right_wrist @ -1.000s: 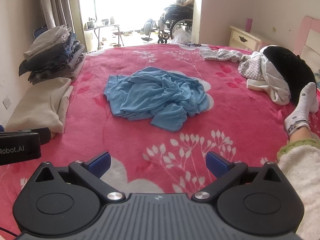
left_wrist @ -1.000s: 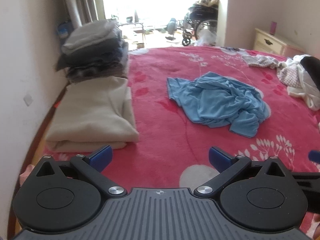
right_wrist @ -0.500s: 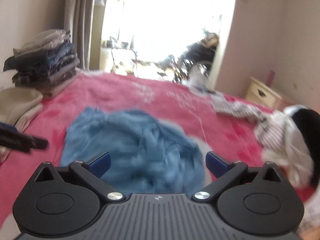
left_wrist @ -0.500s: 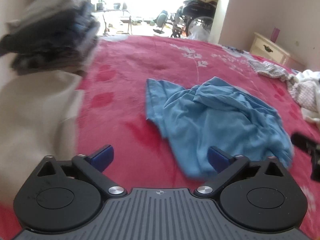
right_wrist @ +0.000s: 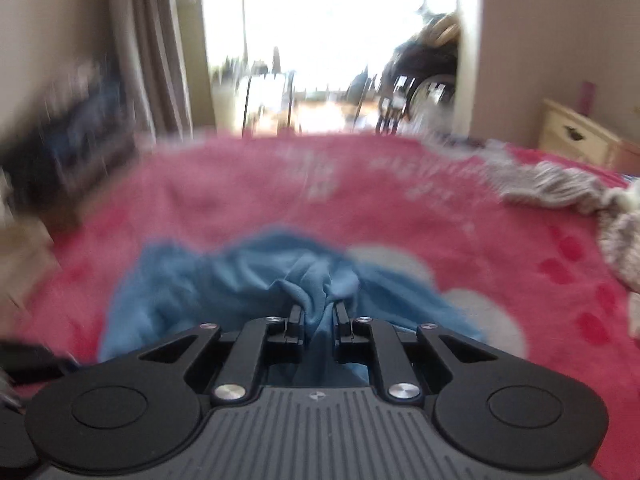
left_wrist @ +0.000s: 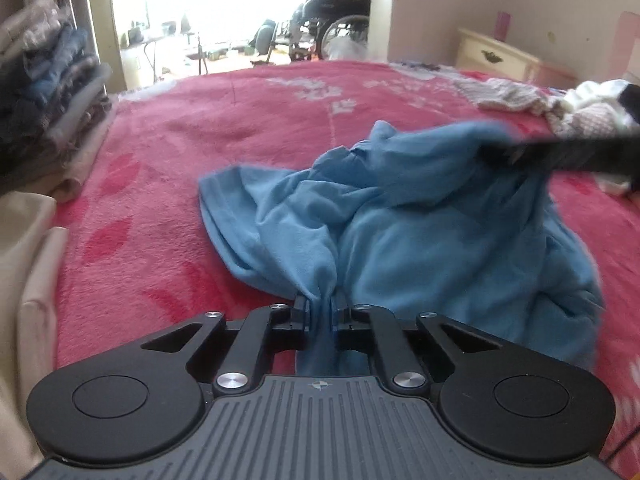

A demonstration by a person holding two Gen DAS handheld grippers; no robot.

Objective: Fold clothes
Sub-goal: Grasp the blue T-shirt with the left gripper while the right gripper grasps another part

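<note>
A red blanket (left_wrist: 168, 184) patterned with white flowers covers a bed that fills the room's near half; beyond its far edge a bright doorway glares white, with a wheelchair (left_wrist: 332, 20) standing in the light. The left gripper (left_wrist: 320, 312) sits low at the near side of the bed, its jaws drawn close and pinching a gathered fold of the blue garment (left_wrist: 420, 240); the cloth funnels into the narrow gap and a strip of it runs back under the tool. From that pinch the garment spreads away and to the right in a crumpled heap, its long axis running roughly from the near-left corner toward the far right, where it rises to a lifted peak; a flat rounded edge lies toward the left on the blanket. The right gripper (right_wrist: 319, 316) is likewise closed down on a bunched ridge of the same blue cloth, seen clearly in its own view though all else there is blurred; in the left view a dark blurred bar at the far-right peak is probably that tool. Further out, a stack of folded clothes (left_wrist: 44, 92) stands along the left wall, with a cream folded piece (left_wrist: 28, 264) nearer; loose pale laundry (left_wrist: 560, 100) lies at the far right; a cream nightstand (left_wrist: 504, 56) stands behind it.
</note>
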